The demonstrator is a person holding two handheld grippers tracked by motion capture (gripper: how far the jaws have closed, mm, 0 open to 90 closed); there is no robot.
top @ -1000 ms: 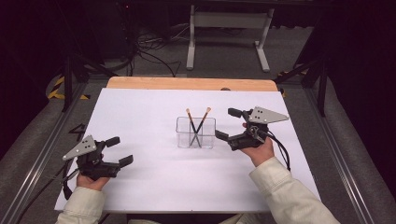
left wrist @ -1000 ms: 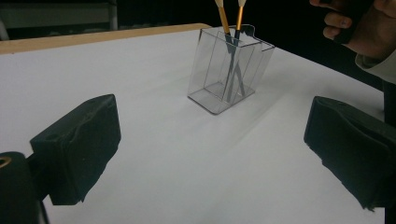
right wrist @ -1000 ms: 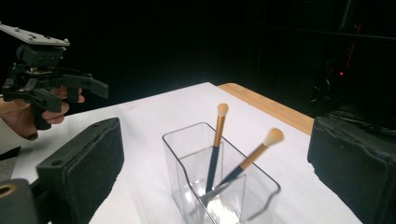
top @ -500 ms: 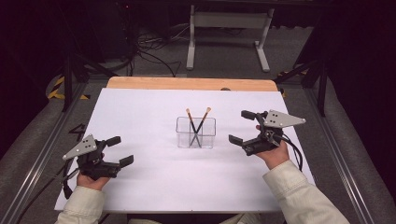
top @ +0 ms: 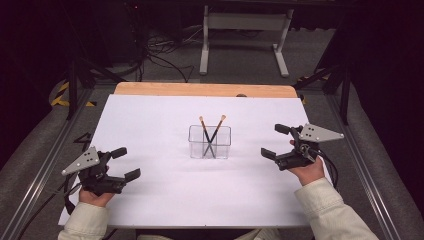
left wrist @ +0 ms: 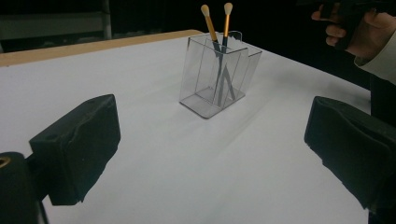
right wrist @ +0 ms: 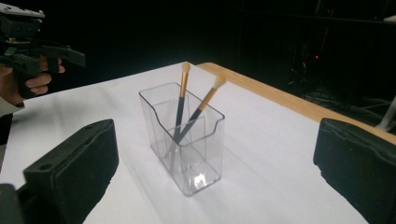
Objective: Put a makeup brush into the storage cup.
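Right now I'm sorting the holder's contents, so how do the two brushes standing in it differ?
In the right gripper view, the left brush stands nearly upright, while the right brush leans well over toward the wooden table edge. The left brush's tip looks tan and narrow; the right brush's looks whiter and fuller. They share orange upper handles, dark lower shafts, tips pointing up, and the same clear holder, where their shafts cross.

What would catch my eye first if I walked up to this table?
Probably the clear plastic holder standing alone mid-table on the white sheet, with two gold-handled brushes crossing inside it. Then the two hand-held grippers: the left gripper and the right gripper, both open, flanking the holder without touching it.
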